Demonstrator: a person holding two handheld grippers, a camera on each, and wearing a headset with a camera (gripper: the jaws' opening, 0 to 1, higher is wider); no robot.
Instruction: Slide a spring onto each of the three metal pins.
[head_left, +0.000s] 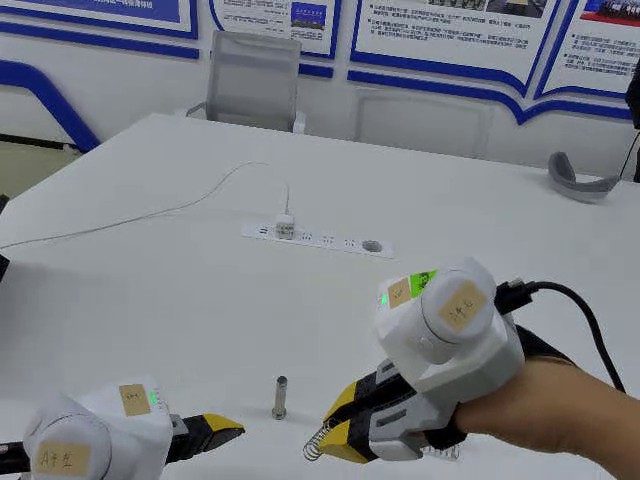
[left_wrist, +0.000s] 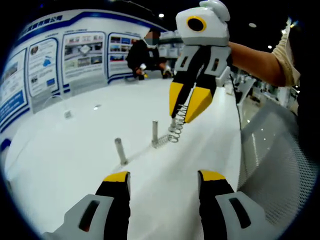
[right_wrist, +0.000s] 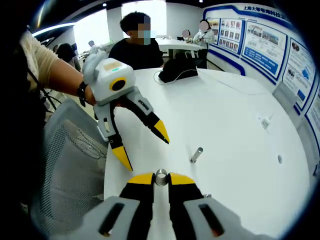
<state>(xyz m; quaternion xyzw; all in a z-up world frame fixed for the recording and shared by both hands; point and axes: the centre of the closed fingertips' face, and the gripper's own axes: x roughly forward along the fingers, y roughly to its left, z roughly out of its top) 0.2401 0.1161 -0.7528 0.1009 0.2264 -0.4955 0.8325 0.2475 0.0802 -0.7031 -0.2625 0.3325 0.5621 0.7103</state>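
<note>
Nearest the person, the left white-and-yellow claw (left_wrist: 165, 176) stands wide open over the white table (head_left: 200, 290) with nothing between its jaws. The right white-and-yellow claw (head_left: 335, 440) is closed on one end of a thin coiled steel spring (left_wrist: 172, 131). The spring's free end slants down to just beside the foot of a short upright grey metal pin (left_wrist: 155, 131); whether it touches the table I cannot tell. No spring sits on this pin yet, nor on the second grey metal pin (left_wrist: 120, 150) near it. To do the step well, the free end likely needs lifting above the pin's top, with the coil's bore lined up along the pin's axis before it is lowered straight. A tilted coil would probably catch on the rim or tip the pin over. The idle left claw could steady the pin's base. Further off lie a white power strip (head_left: 318, 239) and its thin white cable (head_left: 150, 212), well apart from the work.
</note>
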